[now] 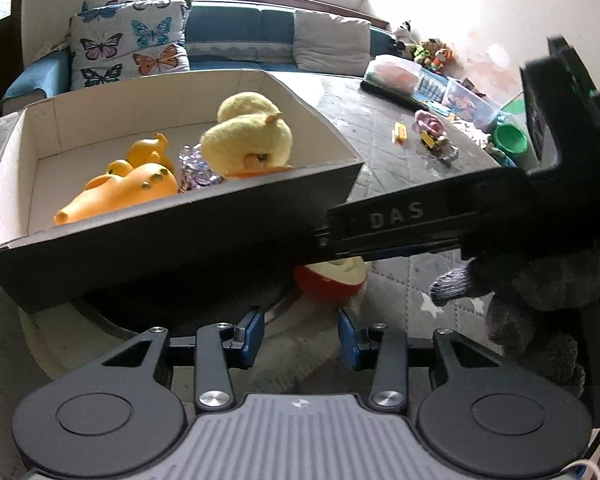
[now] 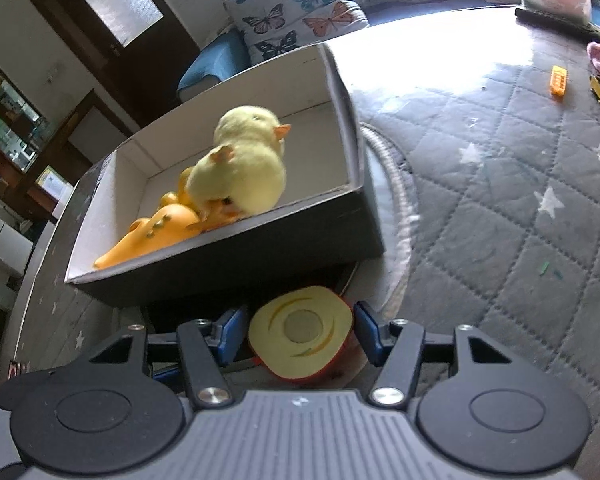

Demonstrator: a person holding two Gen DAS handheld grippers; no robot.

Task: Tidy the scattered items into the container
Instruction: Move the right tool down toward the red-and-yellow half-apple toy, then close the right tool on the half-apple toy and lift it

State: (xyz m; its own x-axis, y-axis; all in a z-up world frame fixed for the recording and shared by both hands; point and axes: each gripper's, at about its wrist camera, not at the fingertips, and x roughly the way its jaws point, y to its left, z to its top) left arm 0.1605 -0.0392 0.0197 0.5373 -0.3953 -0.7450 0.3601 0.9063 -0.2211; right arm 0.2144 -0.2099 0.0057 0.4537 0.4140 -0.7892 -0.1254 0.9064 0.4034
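Right wrist view: right gripper (image 2: 298, 334), jaws apart, blue pads either side of a toy apple half (image 2: 300, 332), cut face up; contact with the pads cannot be told. Apple half sits just in front of the cardboard box (image 2: 260, 240) on the quilted worktop (image 2: 500, 200). Box holds 1 plush duck (image 2: 240, 172) and 1 orange rubber toy (image 2: 156, 232). Left wrist view: left gripper (image 1: 302, 334), jaws apart, nothing between them. Also on worktop: yellow block (image 2: 559, 84), toy truck (image 1: 430, 139).
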